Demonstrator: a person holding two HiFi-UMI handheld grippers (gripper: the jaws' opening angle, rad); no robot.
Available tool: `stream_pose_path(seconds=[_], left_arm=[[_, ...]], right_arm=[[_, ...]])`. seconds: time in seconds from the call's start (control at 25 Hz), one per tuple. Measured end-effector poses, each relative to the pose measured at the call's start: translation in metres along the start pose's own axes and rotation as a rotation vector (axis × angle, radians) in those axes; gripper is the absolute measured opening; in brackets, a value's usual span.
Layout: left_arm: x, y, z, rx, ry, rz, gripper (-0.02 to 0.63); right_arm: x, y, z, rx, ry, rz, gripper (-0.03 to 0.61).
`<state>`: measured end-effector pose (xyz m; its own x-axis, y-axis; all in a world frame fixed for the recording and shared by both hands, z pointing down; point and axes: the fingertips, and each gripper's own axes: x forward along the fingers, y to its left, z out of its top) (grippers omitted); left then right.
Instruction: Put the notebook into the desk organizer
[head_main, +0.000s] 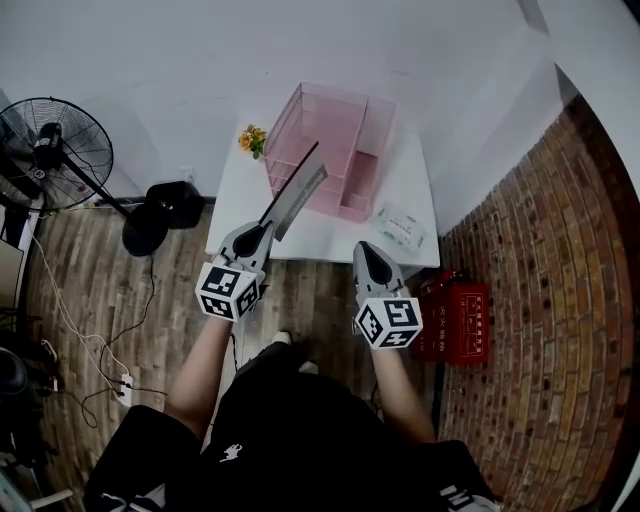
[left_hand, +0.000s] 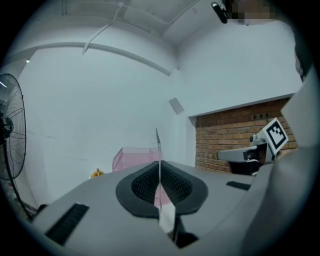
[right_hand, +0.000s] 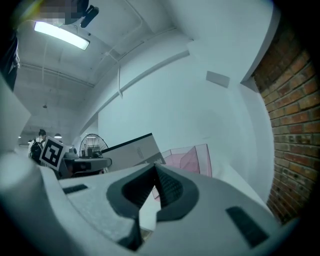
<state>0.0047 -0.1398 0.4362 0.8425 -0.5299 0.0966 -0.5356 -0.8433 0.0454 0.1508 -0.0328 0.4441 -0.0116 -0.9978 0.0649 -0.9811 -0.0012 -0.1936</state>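
Fingers of left gripper clamping the notebook; right gripper seemingly closed.
I'm aiming its long axis at the desk organizer.

Even, diffuse room light is filling all three views. A ceiling strip light, above and left of the right gripper, is glaring mildly. The white wall ahead of the left gripper is reading flat grey-blue. Both gripper bodies are blurring nearest the lens. Fisheye distortion is bending straight lines, and the corners are darkening to black. Below the grippers, the floor is showing dimmer than the surface.
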Motion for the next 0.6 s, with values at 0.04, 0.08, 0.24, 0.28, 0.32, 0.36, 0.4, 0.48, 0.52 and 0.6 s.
stream_pose_path(seconds=[0.04, 0.08, 0.24, 0.28, 0.32, 0.36, 0.4, 0.48, 0.52, 0.6], left_arm=[[0.006, 0.002, 0.003, 0.001, -0.002, 0.0, 0.009], [0.011, 0.003, 0.006, 0.002, -0.005, 0.0, 0.009], [0.037, 0.013, 0.009, -0.007, -0.008, -0.004, 0.009], [0.044, 0.015, 0.009, -0.013, -0.009, -0.008, 0.009], [0.051, 0.018, 0.01, -0.017, -0.01, -0.012, 0.009], [0.058, 0.021, 0.011, -0.021, -0.011, -0.016, 0.009], [0.065, 0.024, 0.013, -0.024, -0.013, -0.021, 0.009], [0.08, 0.03, 0.016, -0.037, -0.018, -0.031, 0.009], [0.087, 0.033, 0.017, -0.05, -0.02, -0.035, 0.009], [0.1, 0.038, 0.017, -0.078, -0.022, -0.045, 0.009]], right_arm=[[0.005, -0.001, -0.001, 0.0, 0.005, 0.0, 0.002], [0.009, -0.002, -0.002, 0.001, 0.01, -0.002, 0.002], [0.029, -0.01, -0.005, 0.006, 0.026, -0.013, 0.002], [0.035, -0.013, -0.004, 0.006, 0.028, -0.016, 0.002], [0.04, -0.015, -0.003, 0.006, 0.029, -0.019, 0.002], [0.047, -0.018, -0.001, 0.006, 0.029, -0.022, 0.002], [0.053, -0.02, 0.0, 0.005, 0.03, -0.023, 0.002], [0.067, -0.024, 0.004, 0.002, 0.03, -0.024, 0.002], [0.075, -0.027, 0.004, 0.001, 0.032, -0.025, 0.002], [0.088, -0.03, 0.005, 0.001, 0.038, -0.027, 0.002]])
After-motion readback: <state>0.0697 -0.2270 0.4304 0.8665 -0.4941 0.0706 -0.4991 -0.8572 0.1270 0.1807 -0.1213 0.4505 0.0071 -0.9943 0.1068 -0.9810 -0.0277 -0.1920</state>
